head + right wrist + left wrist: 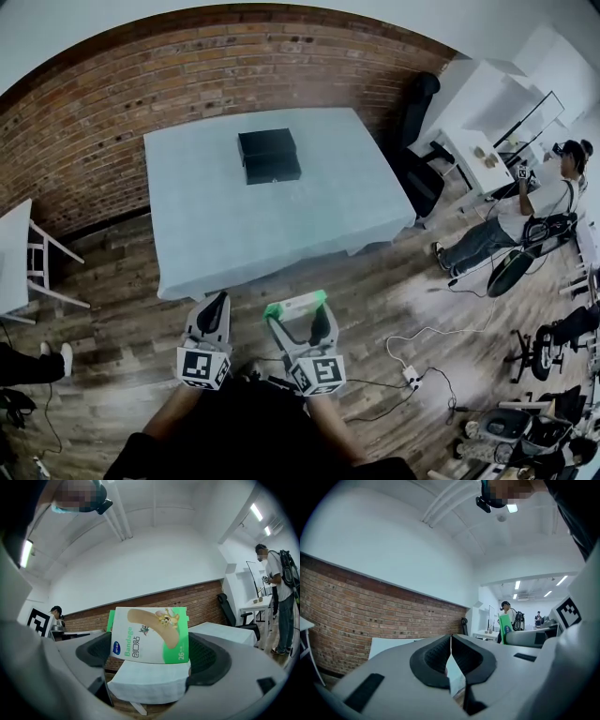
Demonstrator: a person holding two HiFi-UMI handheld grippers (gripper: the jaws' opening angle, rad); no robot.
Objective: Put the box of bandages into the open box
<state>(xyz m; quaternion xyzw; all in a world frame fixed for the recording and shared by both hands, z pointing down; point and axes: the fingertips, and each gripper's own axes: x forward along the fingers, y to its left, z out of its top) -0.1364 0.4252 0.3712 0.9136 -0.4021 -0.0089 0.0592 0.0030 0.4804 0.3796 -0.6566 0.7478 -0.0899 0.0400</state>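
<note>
A green and white box of bandages (150, 634) is clamped between the jaws of my right gripper (151, 657); in the head view the bandage box (296, 306) shows at the tip of the right gripper (298, 315), short of the table's near edge. The open black box (269, 156) lies on the far middle of the pale-clothed table (281, 225), its lid folded back. My left gripper (214, 313) hangs beside the right one, jaws pressed together with nothing in them; in its own view the left gripper (451, 658) points toward the brick wall.
A brick wall (112, 103) runs behind the table. A white chair (28, 258) stands at the left, a black office chair (417, 122) and white desks (487, 141) at the right. A person (525, 211) sits at the right. Cables (412, 375) lie on the wooden floor.
</note>
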